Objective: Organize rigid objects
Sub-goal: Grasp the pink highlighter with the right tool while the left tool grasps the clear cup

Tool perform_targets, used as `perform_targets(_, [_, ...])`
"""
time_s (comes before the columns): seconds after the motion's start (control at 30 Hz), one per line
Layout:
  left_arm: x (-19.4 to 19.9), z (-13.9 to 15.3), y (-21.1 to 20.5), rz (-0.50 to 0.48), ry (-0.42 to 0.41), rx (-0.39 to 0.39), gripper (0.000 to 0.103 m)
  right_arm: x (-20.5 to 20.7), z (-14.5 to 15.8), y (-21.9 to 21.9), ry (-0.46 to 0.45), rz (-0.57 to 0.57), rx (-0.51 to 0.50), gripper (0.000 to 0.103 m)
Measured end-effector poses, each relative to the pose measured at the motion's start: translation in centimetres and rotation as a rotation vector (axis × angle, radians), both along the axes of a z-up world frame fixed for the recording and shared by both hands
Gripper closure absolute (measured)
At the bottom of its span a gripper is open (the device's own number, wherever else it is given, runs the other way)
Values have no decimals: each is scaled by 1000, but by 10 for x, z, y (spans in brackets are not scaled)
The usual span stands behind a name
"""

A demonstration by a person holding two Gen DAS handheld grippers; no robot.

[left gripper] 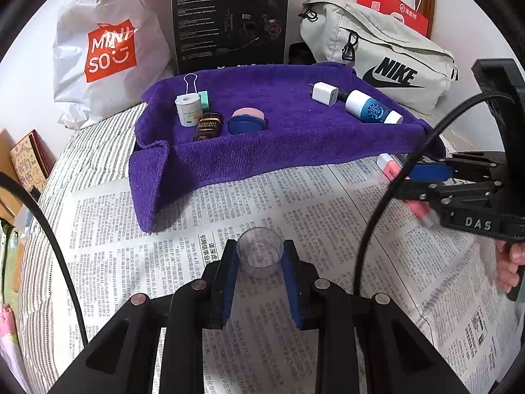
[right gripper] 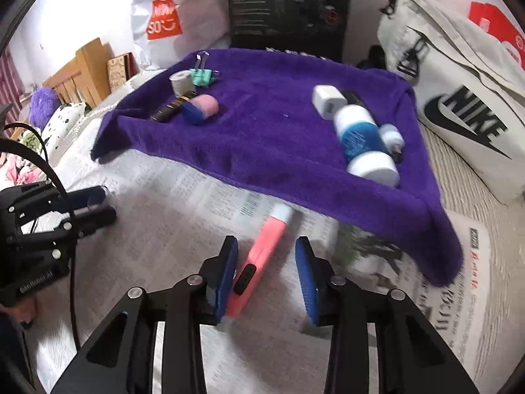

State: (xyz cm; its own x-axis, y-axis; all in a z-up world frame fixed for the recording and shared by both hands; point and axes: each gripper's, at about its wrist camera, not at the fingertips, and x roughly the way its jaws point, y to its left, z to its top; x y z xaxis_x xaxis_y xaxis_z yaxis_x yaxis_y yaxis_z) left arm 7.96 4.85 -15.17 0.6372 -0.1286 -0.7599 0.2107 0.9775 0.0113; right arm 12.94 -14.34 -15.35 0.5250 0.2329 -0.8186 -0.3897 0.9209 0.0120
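My left gripper is shut on a clear plastic cup, held over the newspaper. My right gripper is open around a pink device with a white cap lying on the newspaper; it touches the left pad. The pink device also shows in the left wrist view. On the purple towel sit a white tube, a green binder clip, a dark bottle, a blue-and-pink container, a white charger and a blue-and-white bottle.
A Miniso bag, a black headset box and a Nike bag stand behind the towel. A red paper bag is at the back right. Black cables hang by the grippers.
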Motion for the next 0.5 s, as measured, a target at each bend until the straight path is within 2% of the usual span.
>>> perform_targets(0.23, [0,0,-1,0,0,2,77,-2,-1,-18,-6,-4,11,70])
perform_targets(0.4, [0,0,-1,0,0,1,77,-9,-2,-10,-44,40,7,91])
perform_targets(0.5, [0,0,-1,0,0,1,77,-10,-2,-10,-52,41,15,91])
